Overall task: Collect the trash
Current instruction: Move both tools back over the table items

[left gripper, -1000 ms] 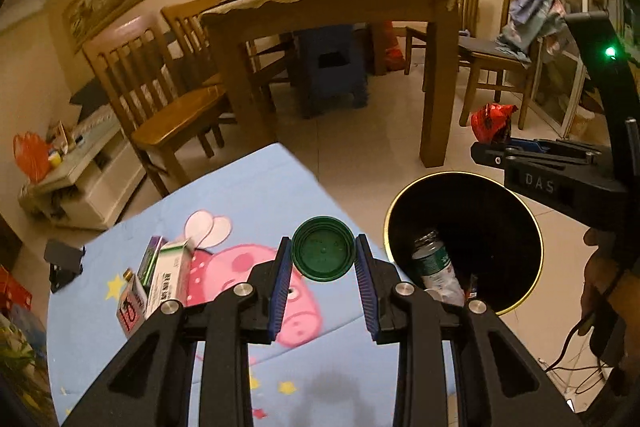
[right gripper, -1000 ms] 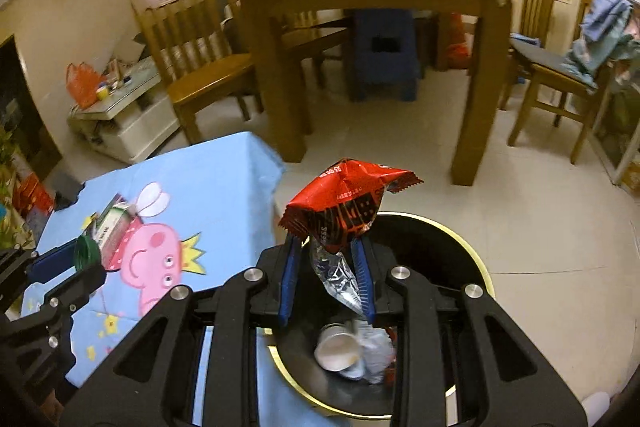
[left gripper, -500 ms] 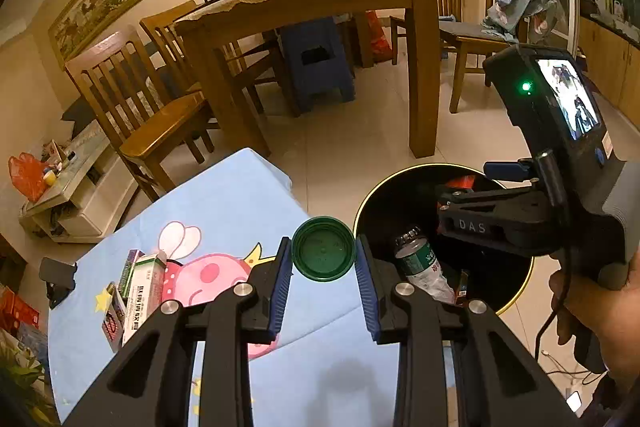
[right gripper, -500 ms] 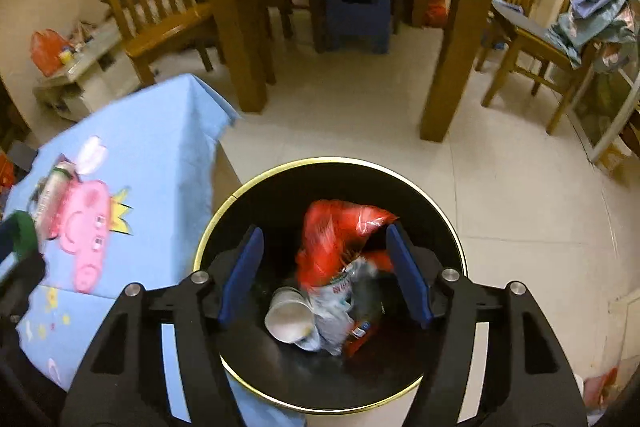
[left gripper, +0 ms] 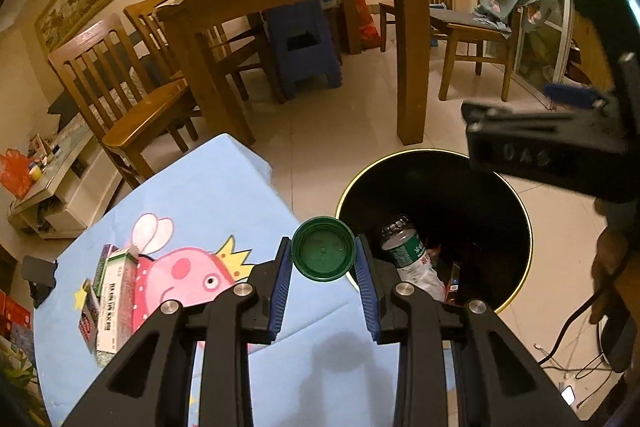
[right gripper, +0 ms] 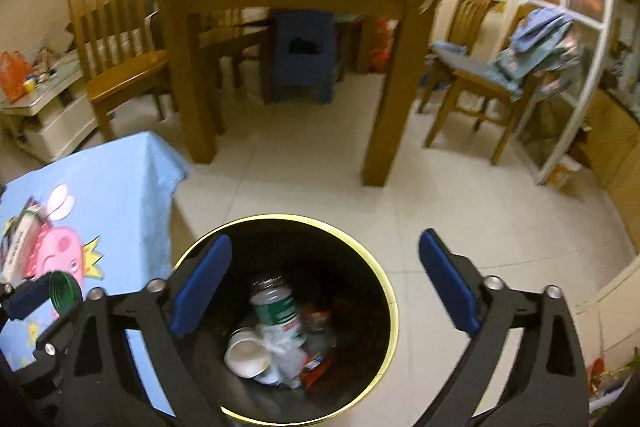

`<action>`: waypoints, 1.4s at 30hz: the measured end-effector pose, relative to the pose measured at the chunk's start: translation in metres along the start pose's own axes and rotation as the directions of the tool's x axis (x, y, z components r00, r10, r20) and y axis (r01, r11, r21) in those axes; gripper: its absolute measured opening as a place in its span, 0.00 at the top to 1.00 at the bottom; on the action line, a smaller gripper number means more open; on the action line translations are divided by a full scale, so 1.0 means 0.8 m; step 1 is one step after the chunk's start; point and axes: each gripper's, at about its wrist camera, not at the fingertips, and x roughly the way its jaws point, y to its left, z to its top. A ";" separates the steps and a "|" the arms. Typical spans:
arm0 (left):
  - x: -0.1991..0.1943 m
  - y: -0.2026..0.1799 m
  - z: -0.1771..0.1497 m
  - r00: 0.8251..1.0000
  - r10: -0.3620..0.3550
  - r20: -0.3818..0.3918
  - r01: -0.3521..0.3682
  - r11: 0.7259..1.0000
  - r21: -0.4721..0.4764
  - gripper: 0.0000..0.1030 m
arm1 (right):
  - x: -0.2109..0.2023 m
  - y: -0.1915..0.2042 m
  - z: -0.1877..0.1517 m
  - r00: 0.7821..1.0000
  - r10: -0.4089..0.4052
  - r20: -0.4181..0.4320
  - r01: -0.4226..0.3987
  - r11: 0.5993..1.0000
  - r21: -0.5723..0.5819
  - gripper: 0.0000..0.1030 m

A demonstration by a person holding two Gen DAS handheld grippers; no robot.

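Gripping the green lid (left gripper: 323, 254) between its blue pads, the left hand-held gripper (left gripper: 322, 269) hangs over the surface's (left gripper: 208, 195) right edge, just beside the black bin (right gripper: 384, 279). A carton (left gripper: 114, 301) lies near the surface's left edge. The red wrapper held a second ago has dropped among the bottle (right gripper: 277, 305) and cup (right gripper: 246, 352), so the right hand-held gripper (right gripper: 324, 285) gapes empty above the rim. Open floor right of the bin leaves room; the lid likely follows.

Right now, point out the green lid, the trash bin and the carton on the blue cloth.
green lid (left gripper: 323, 254), left wrist view, centre of its inner face.
trash bin (right gripper: 385, 279), right wrist view, gold rim, right side.
carton (left gripper: 116, 293), left wrist view, white top face.
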 end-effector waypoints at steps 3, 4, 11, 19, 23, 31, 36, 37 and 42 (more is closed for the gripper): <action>0.009 -0.011 0.005 1.000 -0.013 -0.007 0.013 1.000 0.013 0.71 | -0.009 -0.014 0.003 0.999 -0.031 0.035 0.030 0.999 0.023 0.05; 0.013 -0.015 0.007 1.000 -0.020 -0.009 0.021 1.000 0.017 0.71 | -0.012 -0.018 0.003 0.998 -0.041 0.042 0.040 0.999 0.032 0.05; 0.038 -0.042 0.033 0.996 -0.086 -0.010 0.086 0.996 0.021 0.71 | -0.024 -0.056 0.005 0.993 -0.096 0.071 0.087 0.988 0.126 0.05; 0.034 -0.051 0.035 0.996 -0.088 0.025 0.087 0.996 0.025 0.42 | -0.029 -0.062 0.004 0.991 -0.101 0.083 0.088 0.986 0.142 0.05; 0.034 -0.048 0.034 0.995 -0.093 0.023 0.093 0.996 0.018 0.42 | -0.033 -0.057 0.004 0.991 -0.096 0.091 0.083 0.987 0.139 0.05; 0.023 -0.030 0.028 0.996 -0.077 0.033 0.077 0.997 0.000 0.42 | -0.038 -0.031 0.011 0.992 -0.076 0.101 0.065 0.992 0.108 0.05; 0.017 -0.009 0.023 0.998 -0.050 0.038 0.051 0.998 -0.022 0.42 | -0.037 -0.006 0.019 0.993 -0.058 0.101 0.050 0.996 0.079 0.05; 0.014 -0.002 0.020 0.998 -0.040 0.039 0.042 0.999 -0.030 0.41 | -0.036 -0.002 0.021 0.993 -0.055 0.101 0.048 0.996 0.074 0.05; -0.003 0.044 0.005 0.998 0.010 0.055 -0.005 0.996 -0.093 0.31 | -0.034 0.033 0.029 0.995 -0.025 0.099 0.022 0.999 0.026 0.05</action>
